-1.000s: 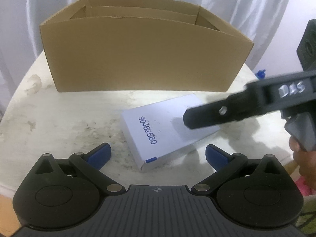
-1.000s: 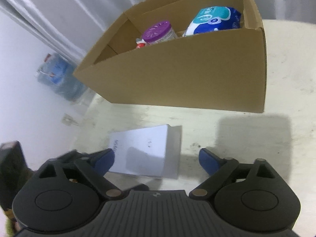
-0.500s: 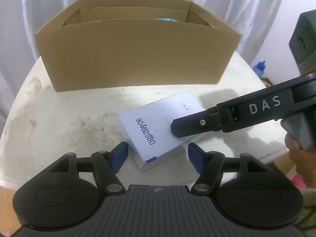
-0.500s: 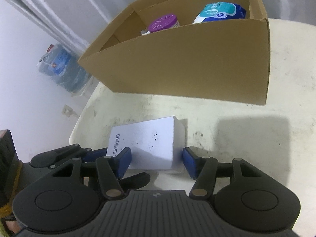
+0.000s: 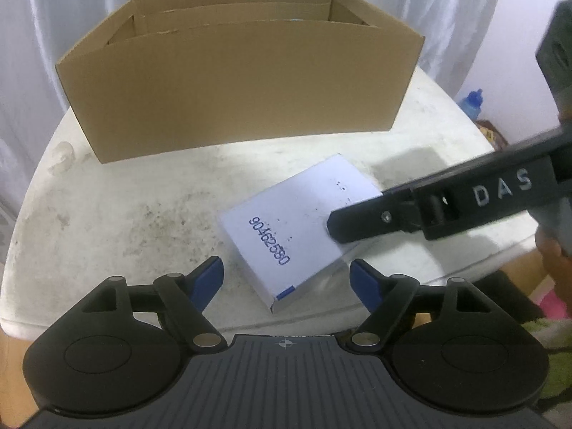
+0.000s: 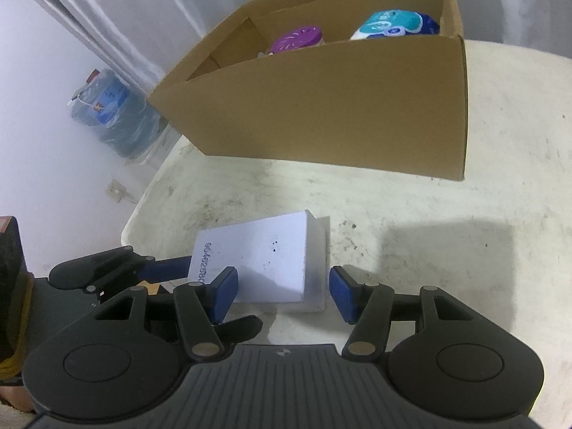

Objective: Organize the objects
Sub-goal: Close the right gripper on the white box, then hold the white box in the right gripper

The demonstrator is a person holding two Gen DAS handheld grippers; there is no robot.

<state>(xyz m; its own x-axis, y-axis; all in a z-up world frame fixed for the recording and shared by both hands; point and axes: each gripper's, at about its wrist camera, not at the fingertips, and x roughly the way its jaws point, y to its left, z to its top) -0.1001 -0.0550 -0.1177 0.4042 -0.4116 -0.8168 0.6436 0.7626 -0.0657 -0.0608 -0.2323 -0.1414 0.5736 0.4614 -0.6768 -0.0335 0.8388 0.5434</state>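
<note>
A flat white box (image 5: 300,225) with a blue number printed on it lies on the round white table (image 5: 125,196), in front of a large open cardboard box (image 5: 236,85). My left gripper (image 5: 286,284) is just short of the white box's near corner; its jaws are opening and the pads stand off the box. From the right, one of the right gripper's fingers (image 5: 375,218) lies along the white box's far end. In the right wrist view my right gripper (image 6: 282,293) straddles the white box (image 6: 264,261), pads against both long sides.
Inside the cardboard box (image 6: 339,107) are a purple-lidded jar (image 6: 295,37) and a blue-teal packet (image 6: 393,25). A wrapped water bottle (image 6: 114,114) stands on the floor beyond the table's left edge. A person's hand (image 5: 554,261) holds the right gripper.
The right gripper came down over the white box and narrowed onto its sides. The left gripper's jaws narrowed toward the box's near corner, then widened again. The box stayed in place.
</note>
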